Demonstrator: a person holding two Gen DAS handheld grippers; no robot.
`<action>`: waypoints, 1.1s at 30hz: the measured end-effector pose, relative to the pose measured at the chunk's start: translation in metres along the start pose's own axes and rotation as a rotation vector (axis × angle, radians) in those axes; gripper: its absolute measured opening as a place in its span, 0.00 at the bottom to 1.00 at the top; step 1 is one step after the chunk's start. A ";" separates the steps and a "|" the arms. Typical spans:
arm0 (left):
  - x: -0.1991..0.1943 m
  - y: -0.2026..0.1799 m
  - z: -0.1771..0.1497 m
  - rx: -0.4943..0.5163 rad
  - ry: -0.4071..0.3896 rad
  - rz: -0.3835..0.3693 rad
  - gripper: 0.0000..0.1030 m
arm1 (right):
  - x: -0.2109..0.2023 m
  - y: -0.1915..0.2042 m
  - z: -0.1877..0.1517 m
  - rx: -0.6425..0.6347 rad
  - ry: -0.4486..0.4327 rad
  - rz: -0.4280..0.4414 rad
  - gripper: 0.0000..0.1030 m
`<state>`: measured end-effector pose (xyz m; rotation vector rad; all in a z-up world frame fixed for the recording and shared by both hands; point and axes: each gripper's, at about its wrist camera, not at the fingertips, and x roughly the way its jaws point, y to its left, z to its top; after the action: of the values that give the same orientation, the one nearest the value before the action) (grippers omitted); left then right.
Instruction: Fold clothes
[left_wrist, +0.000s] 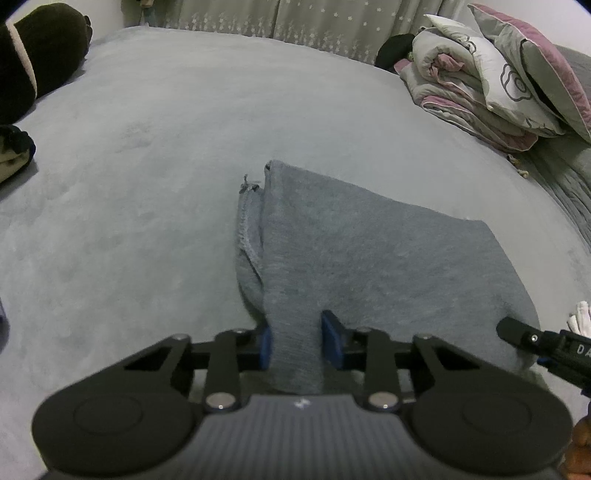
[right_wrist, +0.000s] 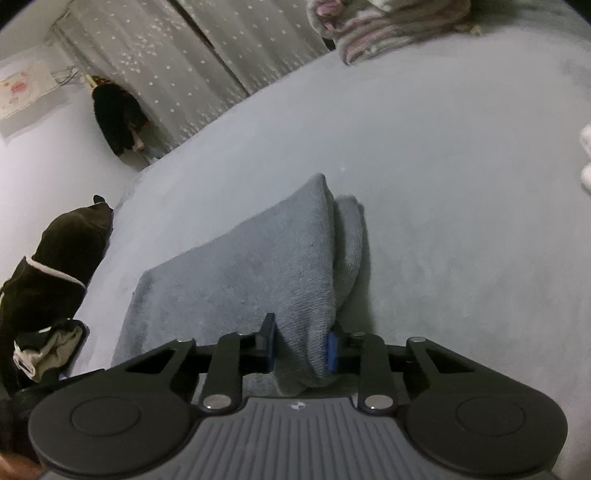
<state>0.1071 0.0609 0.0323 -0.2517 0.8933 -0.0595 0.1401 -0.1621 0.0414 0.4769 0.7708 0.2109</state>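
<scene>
A grey knit garment (left_wrist: 369, 258) lies folded on the pale grey bedspread (left_wrist: 147, 184), with a stitched hem showing along its left side. My left gripper (left_wrist: 297, 343) is shut on the garment's near left edge, a bunched strip of cloth pinched between its blue pads. In the right wrist view the same garment (right_wrist: 240, 280) rises in a fold, and my right gripper (right_wrist: 301, 347) is shut on its near right corner, the thick fold squeezed between the pads. The right gripper's black tip (left_wrist: 517, 332) shows at the garment's right edge in the left wrist view.
A dark brown garment (left_wrist: 40, 55) with a pale band lies at the bed's far left, with another small bundle (left_wrist: 14, 151) below it. Folded quilts and pillows (left_wrist: 498, 85) are stacked at the far right. A starred curtain (right_wrist: 166, 66) hangs behind the bed. Something white (right_wrist: 585, 158) lies at the right edge.
</scene>
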 end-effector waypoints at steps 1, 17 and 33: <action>-0.002 0.000 0.000 -0.003 0.001 0.000 0.23 | -0.002 0.002 0.001 -0.017 -0.007 0.001 0.24; -0.036 0.013 -0.028 0.012 0.075 -0.022 0.19 | -0.048 0.005 -0.025 -0.129 0.083 0.009 0.19; -0.014 0.050 -0.005 -0.129 0.095 -0.095 0.55 | -0.026 -0.041 0.003 0.068 0.122 0.105 0.51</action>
<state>0.0918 0.1105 0.0280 -0.4144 0.9803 -0.1030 0.1242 -0.2083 0.0389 0.5740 0.8754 0.3147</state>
